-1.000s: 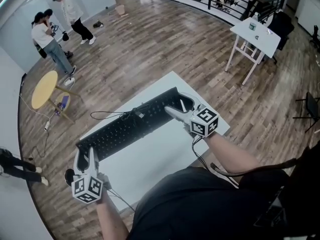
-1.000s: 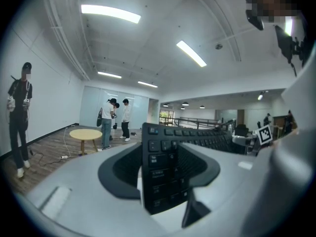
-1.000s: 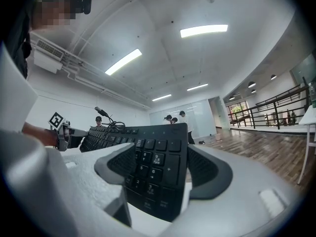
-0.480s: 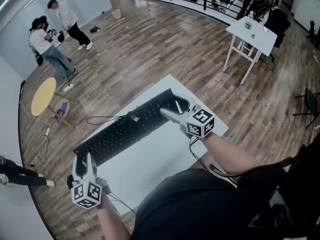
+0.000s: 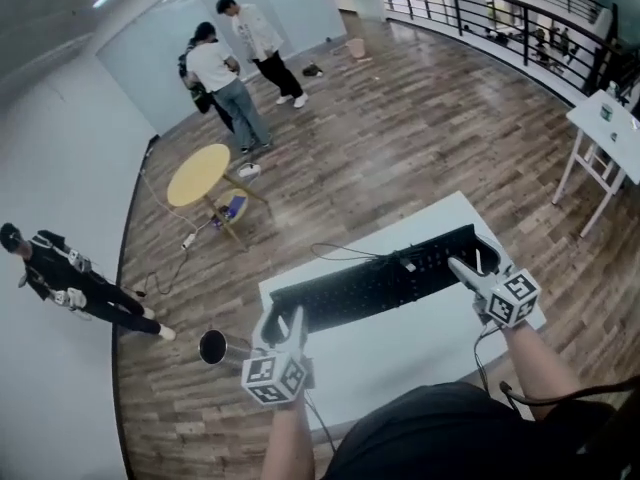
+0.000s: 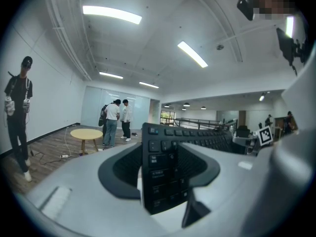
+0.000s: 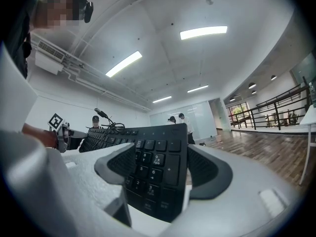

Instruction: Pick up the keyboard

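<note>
Both grippers are clamped on the black keyboard (image 5: 380, 283), one at each end. Left gripper (image 5: 282, 318) has its jaws spread wide across the keyboard's short end, a pad pressed on each long edge. Right gripper (image 5: 468, 265) grips the number-pad end (image 7: 150, 169) the same way. Between them the keyboard stretches over the far half of the white table (image 5: 400, 353), its cable (image 5: 340, 251) trailing off the back edge.

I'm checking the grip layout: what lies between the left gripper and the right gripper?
The keyboard fills that whole stretch, one end between the jaws of the left gripper, the other between those of the right gripper. The head view shows it.
</note>
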`<act>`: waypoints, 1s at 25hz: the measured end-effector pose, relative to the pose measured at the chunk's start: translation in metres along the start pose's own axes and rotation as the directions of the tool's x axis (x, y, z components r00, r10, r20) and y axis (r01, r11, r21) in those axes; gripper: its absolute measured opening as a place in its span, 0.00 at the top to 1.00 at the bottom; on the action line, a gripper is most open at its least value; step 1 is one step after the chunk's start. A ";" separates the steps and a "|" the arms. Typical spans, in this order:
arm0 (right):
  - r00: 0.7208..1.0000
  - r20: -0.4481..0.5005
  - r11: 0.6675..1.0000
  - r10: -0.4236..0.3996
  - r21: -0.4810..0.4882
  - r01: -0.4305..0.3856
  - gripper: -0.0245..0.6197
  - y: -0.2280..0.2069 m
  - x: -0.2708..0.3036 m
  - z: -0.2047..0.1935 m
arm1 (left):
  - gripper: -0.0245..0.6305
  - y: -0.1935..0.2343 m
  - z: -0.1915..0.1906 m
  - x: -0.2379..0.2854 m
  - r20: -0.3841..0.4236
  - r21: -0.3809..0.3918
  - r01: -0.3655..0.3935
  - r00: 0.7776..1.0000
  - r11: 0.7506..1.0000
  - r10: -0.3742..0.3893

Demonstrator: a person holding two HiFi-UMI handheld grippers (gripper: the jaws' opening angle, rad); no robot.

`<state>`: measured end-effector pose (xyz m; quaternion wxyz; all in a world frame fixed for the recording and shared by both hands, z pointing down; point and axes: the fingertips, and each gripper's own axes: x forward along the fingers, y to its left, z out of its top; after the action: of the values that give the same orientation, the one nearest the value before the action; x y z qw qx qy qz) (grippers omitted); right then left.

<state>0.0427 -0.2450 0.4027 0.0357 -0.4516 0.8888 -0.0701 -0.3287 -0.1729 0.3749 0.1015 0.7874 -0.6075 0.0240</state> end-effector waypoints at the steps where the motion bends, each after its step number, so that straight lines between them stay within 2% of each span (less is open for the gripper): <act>1: 1.000 0.003 1.000 -0.001 0.001 0.001 0.46 -0.003 -0.004 -0.003 | 0.62 -0.004 -0.005 0.001 -0.006 0.001 -0.001 1.000 1.000 0.001; 5: 0.999 0.026 1.000 0.023 0.004 -0.023 0.46 -0.006 0.001 -0.015 | 0.62 0.000 -0.017 -0.001 -0.008 0.017 -0.024 1.000 1.000 0.024; 14: 0.998 0.046 0.999 0.041 -0.015 -0.040 0.46 -0.008 0.004 -0.004 | 0.62 -0.002 -0.010 -0.002 0.024 0.017 -0.032 0.999 0.999 0.031; 25: 0.997 0.049 0.999 0.054 -0.005 -0.054 0.46 -0.010 0.009 -0.009 | 0.62 -0.001 -0.009 0.002 0.016 0.036 -0.044 0.999 0.998 0.043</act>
<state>0.0439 -0.2574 0.4135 0.0585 -0.4291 0.8996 -0.0563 -0.3270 -0.1725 0.3837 0.0820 0.7758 -0.6248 0.0313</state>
